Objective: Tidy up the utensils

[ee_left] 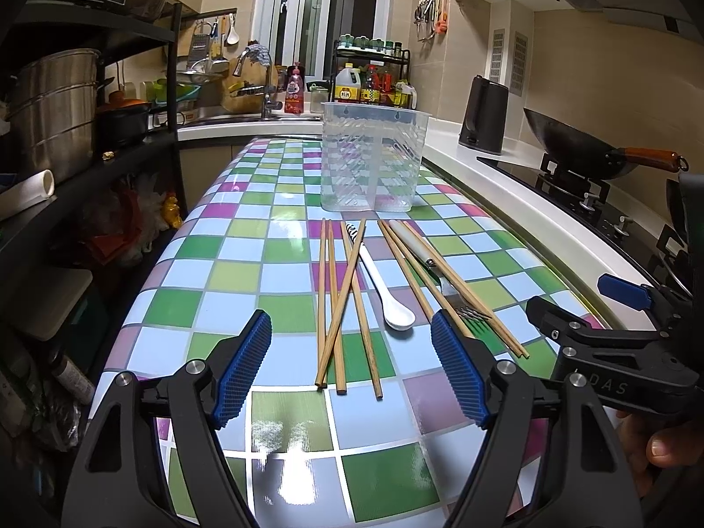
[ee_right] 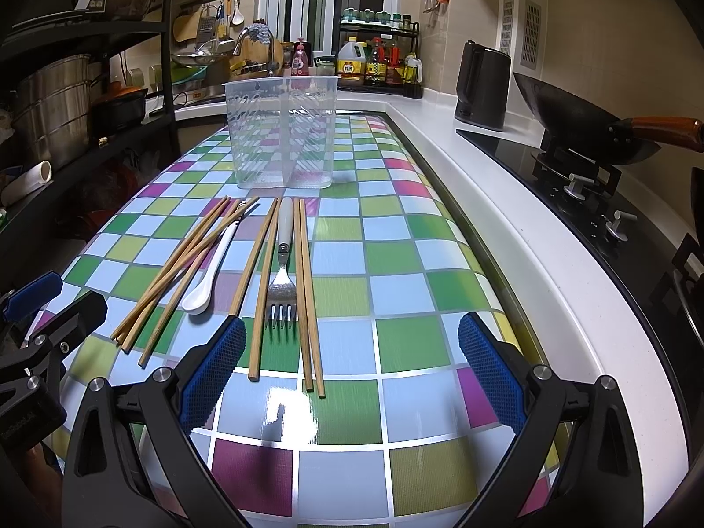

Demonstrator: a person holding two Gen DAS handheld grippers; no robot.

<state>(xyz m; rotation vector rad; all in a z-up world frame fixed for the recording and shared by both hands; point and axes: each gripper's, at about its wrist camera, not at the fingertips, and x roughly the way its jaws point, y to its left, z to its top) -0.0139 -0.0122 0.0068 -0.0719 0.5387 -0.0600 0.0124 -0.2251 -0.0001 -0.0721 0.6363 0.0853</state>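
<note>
Clear plastic holder (ee_left: 368, 160) stood upright on the checkered tabletop (ee_left: 246, 273), divider visible down its middle, nothing inside that I could see. All utensils lay flat on the tabletop just in front of the holder, none touching it.

Left of the holder's centre line: a group of four chopsticks (ee_left: 339, 303), two parallel, two crossed over each other. White spoon (ee_left: 383, 281) lay beside them, bowl end away from the holder, handle end tucked under the crossing sticks.

Right of that: fork (ee_right: 280, 273) with a white handle, tines pointing away from the holder, flanked by more chopsticks (ee_right: 308, 299) (one or two on its left, a pair on its right, close to touching it).

Left gripper (ee_left: 350, 365) hovered above the tabletop on the near side of the utensils, jaws wide apart, nothing between the blue pads. Right gripper (ee_right: 352, 369) sat level beside it, jaws also spread wide and empty; its left pad (ee_right: 215, 369) overlapped the near chopstick tips in view, contact unclear.

A wok (ee_right: 585, 127) sat on the stove well right of the holder, dark kettle (ee_right: 482, 86) behind it.
</note>
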